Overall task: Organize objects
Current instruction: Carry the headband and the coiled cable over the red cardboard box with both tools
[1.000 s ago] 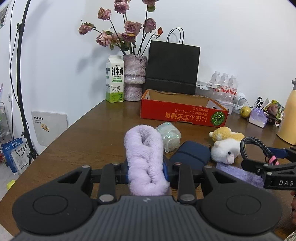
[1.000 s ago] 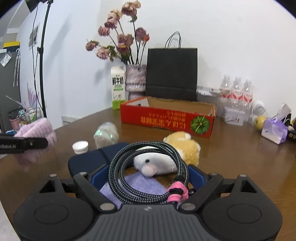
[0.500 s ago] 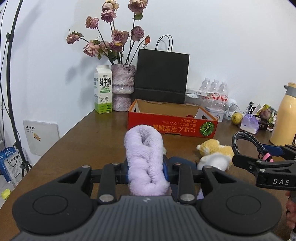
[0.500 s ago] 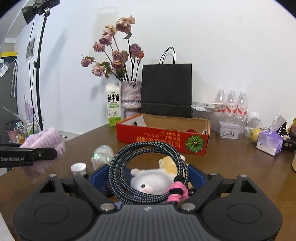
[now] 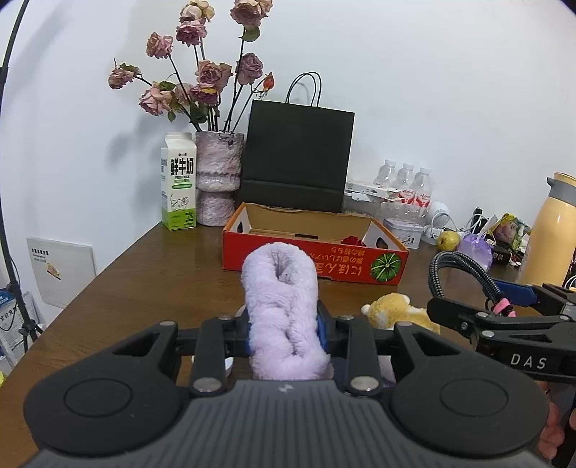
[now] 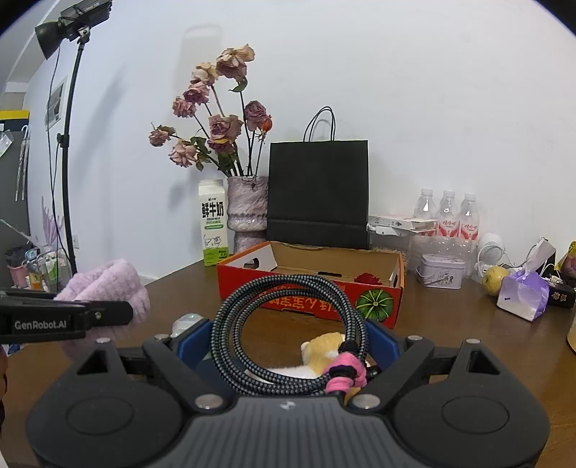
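The red cardboard box (image 5: 313, 252) sits open on the bench (image 5: 151, 273), likely the destination. The left hand-held gripper (image 5: 282, 325) clamps a rolled lilac towel (image 5: 280, 306); the right hand-held gripper (image 6: 288, 342) holds a coiled braided cable (image 6: 284, 327), both lifted clear for carrying.

A plain white wall (image 6: 432, 90) backs the brown wooden table (image 5: 151, 273); a studio lamp (image 6: 72, 21) stands left.

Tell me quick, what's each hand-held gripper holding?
Left hand-held gripper: closed on the fluffy purple towel.
Right hand-held gripper: closed on the coiled braided cable.
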The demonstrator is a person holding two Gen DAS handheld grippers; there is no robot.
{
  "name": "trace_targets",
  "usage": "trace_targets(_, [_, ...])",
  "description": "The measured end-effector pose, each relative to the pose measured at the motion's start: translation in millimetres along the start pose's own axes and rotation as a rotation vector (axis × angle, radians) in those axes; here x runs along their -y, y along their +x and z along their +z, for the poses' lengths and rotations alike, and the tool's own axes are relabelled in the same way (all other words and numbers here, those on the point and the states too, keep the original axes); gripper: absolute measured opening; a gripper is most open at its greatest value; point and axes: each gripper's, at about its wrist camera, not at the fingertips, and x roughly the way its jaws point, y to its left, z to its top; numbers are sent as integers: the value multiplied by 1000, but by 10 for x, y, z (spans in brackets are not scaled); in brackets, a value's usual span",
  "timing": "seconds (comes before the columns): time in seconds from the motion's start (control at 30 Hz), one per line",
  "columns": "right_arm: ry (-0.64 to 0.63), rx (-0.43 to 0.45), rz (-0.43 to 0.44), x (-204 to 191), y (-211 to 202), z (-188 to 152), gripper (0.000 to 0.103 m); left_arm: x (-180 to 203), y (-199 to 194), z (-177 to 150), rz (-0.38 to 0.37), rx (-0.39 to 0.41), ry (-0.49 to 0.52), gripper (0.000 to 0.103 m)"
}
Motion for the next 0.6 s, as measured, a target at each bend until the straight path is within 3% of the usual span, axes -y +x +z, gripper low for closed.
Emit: trace_targets(0.6, [20, 15, -8, 175, 384, 228, 89, 73, 424, 204, -15, -1, -7, 31])
